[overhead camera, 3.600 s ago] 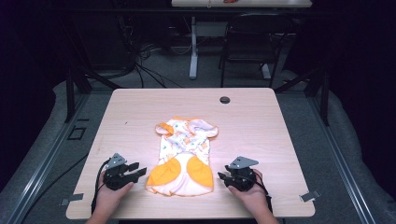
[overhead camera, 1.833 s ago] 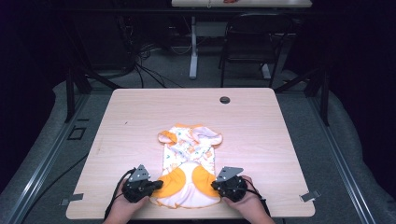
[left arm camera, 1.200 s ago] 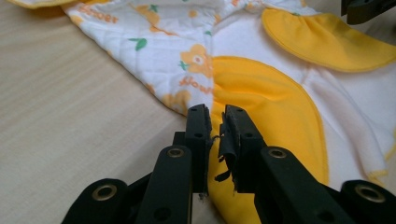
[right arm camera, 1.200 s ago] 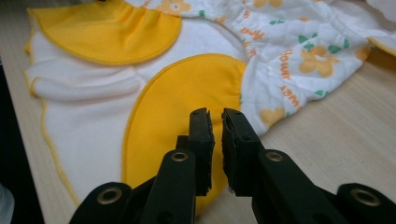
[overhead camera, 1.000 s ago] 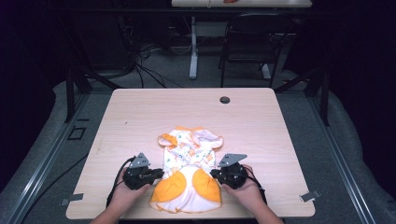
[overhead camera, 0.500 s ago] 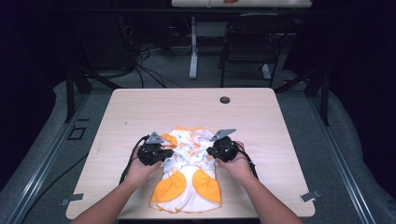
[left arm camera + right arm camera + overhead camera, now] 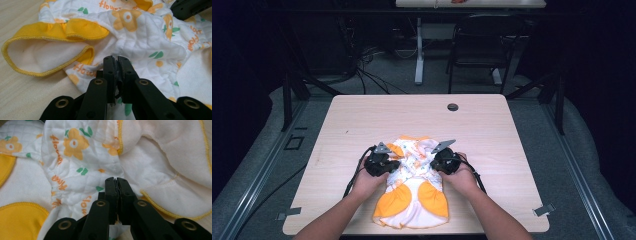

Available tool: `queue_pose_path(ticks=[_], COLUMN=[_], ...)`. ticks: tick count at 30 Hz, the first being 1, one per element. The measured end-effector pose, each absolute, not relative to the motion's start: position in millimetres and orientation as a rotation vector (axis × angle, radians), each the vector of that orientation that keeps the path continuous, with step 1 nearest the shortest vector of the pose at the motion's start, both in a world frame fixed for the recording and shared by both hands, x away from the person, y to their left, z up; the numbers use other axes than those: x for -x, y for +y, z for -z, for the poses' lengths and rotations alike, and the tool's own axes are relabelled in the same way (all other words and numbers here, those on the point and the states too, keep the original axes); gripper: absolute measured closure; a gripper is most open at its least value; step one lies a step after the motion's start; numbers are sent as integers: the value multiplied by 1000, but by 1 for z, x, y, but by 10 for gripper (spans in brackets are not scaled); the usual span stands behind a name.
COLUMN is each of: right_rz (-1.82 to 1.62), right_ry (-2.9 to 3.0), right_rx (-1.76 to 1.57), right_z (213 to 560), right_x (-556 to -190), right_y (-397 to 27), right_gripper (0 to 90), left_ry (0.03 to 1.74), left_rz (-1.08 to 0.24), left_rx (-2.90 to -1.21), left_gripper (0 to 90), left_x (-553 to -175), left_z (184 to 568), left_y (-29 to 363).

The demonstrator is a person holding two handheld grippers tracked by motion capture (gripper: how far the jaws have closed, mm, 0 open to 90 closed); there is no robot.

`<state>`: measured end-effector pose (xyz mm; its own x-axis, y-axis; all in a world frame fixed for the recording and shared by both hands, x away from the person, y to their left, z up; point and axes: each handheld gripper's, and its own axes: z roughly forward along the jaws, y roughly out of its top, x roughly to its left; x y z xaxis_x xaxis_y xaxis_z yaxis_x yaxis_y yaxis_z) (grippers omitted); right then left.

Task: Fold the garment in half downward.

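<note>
A small baby garment (image 7: 412,200), white with orange flower print, yellow frills and orange leg patches, lies flat on the table's near half. My left gripper (image 7: 393,166) is at its left waist and my right gripper (image 7: 435,164) at its right waist, pointing at each other. In the left gripper view the jaws (image 7: 115,58) have just been closing and pinch a fold of the quilted cloth (image 7: 140,32) beside a yellow-edged sleeve. The right gripper (image 7: 115,179) has also just closed on the printed cloth (image 7: 75,157).
The light wooden table (image 7: 492,130) has a round black grommet (image 7: 452,106) near its far edge. Beyond it stand a chair, a desk leg and floor cables. The other gripper's black jaw (image 7: 190,7) shows at the top right of the left gripper view.
Both hands have moved away from the near edge, from the garment's lower sides to its waist, and drawn closer together. The jaws now sit on the cloth.
</note>
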<state>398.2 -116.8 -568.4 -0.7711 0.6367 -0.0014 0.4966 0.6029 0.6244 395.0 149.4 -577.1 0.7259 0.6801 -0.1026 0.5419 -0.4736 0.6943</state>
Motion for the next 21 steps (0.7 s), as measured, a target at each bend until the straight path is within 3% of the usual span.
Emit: queue_pose_path(ticks=[6, 13, 21], right_rz=[-984, -985, -976], right_ry=[2582, 2475, 2393], right_rx=[-967, -1018, -1145], right_z=[550, 526, 532], right_x=[-407, -440, -472], right_y=[-125, -125, -118], right_gripper=[886, 894, 867], left_ry=[899, 899, 933], left_rz=[-254, -294, -302], left_rx=[-2207, -2182, -2157], left_gripper=[851, 850, 837], left_x=[-397, -411, -429], left_z=[571, 549, 540], left_y=[149, 148, 148])
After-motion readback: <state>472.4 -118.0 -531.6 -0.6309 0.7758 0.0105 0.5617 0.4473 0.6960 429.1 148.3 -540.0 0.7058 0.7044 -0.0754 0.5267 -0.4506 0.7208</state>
